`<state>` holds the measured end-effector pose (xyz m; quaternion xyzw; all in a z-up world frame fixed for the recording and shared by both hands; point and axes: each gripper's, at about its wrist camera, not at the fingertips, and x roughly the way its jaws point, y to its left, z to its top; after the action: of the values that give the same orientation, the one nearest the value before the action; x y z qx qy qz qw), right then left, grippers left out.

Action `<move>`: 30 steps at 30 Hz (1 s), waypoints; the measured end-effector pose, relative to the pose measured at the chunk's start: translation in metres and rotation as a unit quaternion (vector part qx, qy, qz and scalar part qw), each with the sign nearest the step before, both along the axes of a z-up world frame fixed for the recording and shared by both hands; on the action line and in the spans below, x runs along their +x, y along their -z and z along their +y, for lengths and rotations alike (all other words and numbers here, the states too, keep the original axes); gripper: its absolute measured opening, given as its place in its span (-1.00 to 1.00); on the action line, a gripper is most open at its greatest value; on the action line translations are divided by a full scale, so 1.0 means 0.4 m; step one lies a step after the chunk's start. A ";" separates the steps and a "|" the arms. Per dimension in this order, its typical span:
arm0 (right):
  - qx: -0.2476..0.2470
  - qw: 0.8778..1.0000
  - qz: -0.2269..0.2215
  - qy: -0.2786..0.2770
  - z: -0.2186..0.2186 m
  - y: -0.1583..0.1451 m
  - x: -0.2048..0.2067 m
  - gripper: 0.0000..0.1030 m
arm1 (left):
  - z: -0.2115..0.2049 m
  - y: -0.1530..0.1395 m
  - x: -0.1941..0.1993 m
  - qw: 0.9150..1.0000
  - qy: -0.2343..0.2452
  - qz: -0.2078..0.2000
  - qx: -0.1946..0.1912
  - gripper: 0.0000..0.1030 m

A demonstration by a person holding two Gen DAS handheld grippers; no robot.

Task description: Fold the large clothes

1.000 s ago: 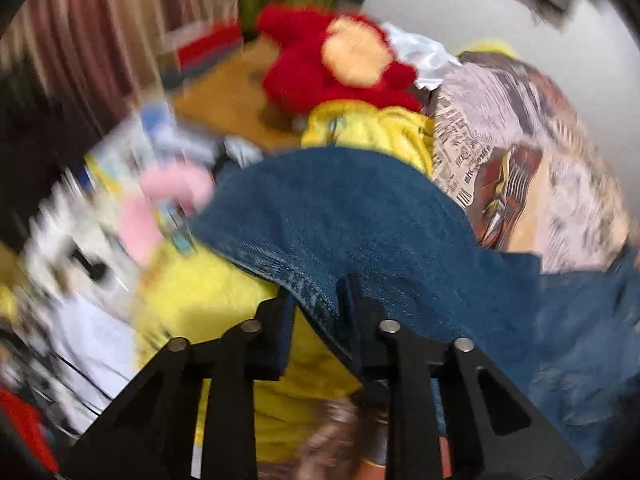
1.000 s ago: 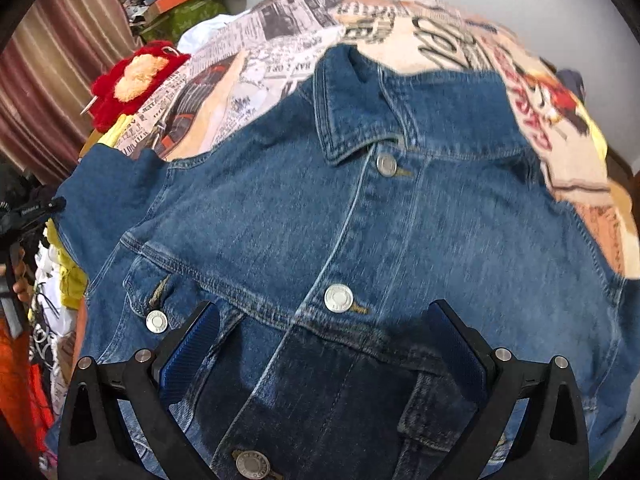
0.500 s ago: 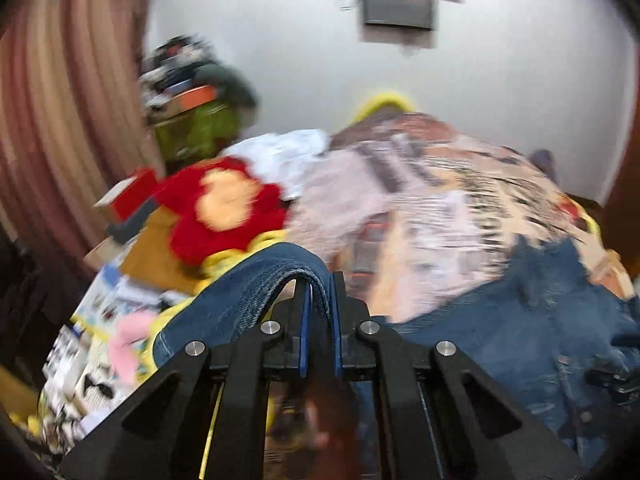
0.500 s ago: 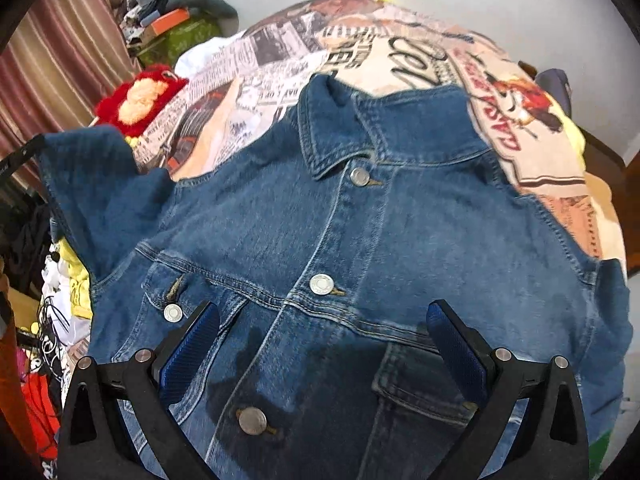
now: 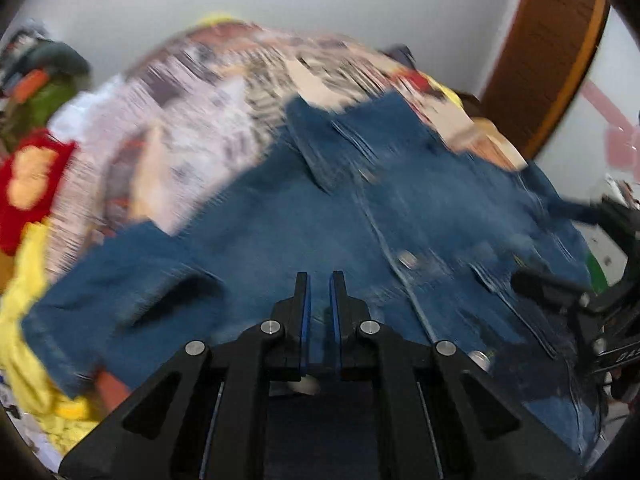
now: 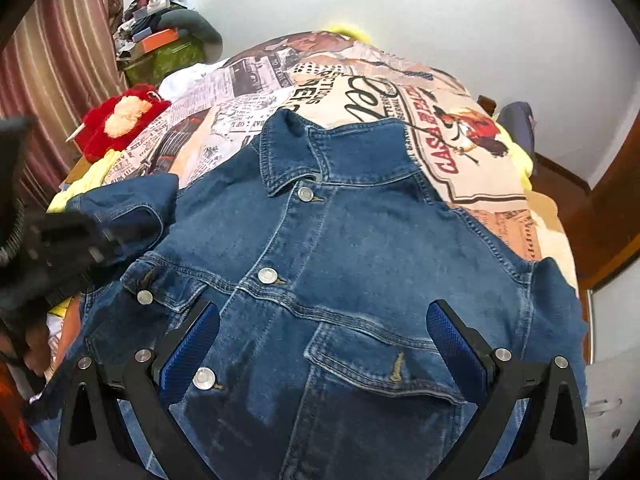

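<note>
Jacket (image 6: 340, 264) spread front-up on bed (image 6: 360, 92), collar away from both grippers, sleeve folded across at left. Right gripper (image 6: 320, 344) low over lower front, jaws spread wide, chest pocket between. Left gripper (image 5: 319, 300) over jacket's left half, jaws nearly together, nothing pinched. Stiff blue denim, stitched seams, round metal buttons; newsprint-patterned bedspread beneath.

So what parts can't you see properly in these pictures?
- Left wrist view: motion blur smears the denim jacket and bedspread; its print is unreadable.
- Left hand-held gripper: nearly shut, but blur hides whether any cloth is pinched.
- Right wrist view: the jacket's hem is cut off by the bottom edge, behind the open right hand-held gripper.
- Its far sleeve is partly hidden by a blurred black shape.
</note>
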<state>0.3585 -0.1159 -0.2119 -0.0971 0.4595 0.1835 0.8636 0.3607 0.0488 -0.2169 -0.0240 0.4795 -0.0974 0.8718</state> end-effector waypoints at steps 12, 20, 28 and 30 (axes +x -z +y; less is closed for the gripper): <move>-0.026 0.998 -0.044 -0.029 0.031 -0.032 -0.033 1.00 | 0.195 -0.040 -0.104 0.991 -0.126 -0.023 -0.032 0.58; -0.035 0.997 -0.031 -0.055 0.103 -0.022 -0.017 1.00 | 0.522 0.047 -0.213 0.949 -0.304 0.019 -0.083 0.59; -0.047 0.997 -0.004 -0.061 0.145 0.020 0.003 1.00 | 0.656 0.193 -0.257 0.915 -0.352 0.073 -0.183 0.59; -0.050 0.997 0.002 -0.059 0.146 0.029 0.008 1.00 | 0.666 0.206 -0.245 0.908 -0.350 0.067 -0.219 0.52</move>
<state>0.3618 -0.0574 -0.2234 -0.1668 0.4632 0.2109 0.8445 0.2625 0.3152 -0.2994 -0.3872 0.4646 0.1127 0.7883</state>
